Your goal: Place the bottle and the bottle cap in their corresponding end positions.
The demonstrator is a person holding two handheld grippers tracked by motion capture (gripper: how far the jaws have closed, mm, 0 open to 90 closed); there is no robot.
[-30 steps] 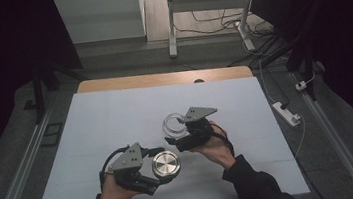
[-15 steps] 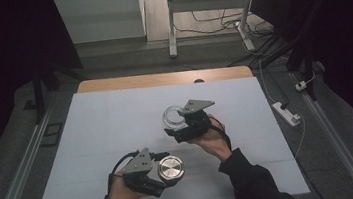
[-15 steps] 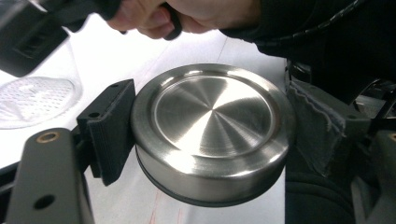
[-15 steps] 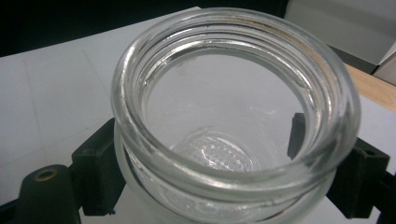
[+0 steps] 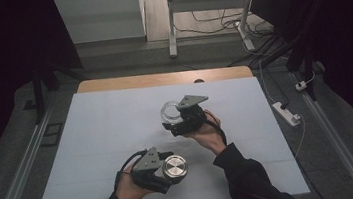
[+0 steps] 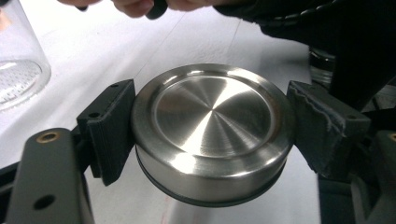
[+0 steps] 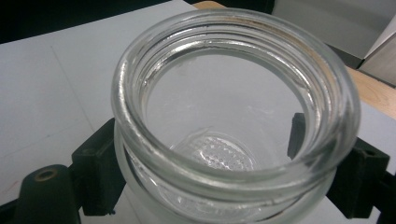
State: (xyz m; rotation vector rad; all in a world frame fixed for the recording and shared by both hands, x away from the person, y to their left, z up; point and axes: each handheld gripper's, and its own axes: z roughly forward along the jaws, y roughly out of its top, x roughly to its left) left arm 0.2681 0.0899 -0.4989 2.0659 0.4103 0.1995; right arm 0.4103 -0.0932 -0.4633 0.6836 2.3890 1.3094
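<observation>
Taken from left to right, the left gripper (image 5: 165,173) comes first: it sits near the front edge of the white table (image 5: 93,139), and its jaws pinch the steel lid (image 5: 174,167) by its rim, one pad on each side, as the left gripper view shows plainly with the lid (image 6: 212,133) wedged between the black pads. The lid's brushed flat top faces upward and a little toward the high camera, so its short axis stands roughly upright and its broad face lies close to level; a dark seal ring runs under its edge. Farther right and farther back from that lid, well apart from it, the right gripper (image 5: 180,124) clamps the glass jar (image 5: 170,111) around its body just below the threaded neck. In the right gripper view the jar (image 7: 233,116) looks empty, its open mouth turned toward the camera and its dimpled base visible through the glass; in the high view its mouth faces up and to the left, so its long axis is tilted, not upright. Judging by this, the separating seems done: lid and jar are in different hands and not touching. What appears left is to set each piece down on the table and let go, the lid being the nearer to that.
</observation>
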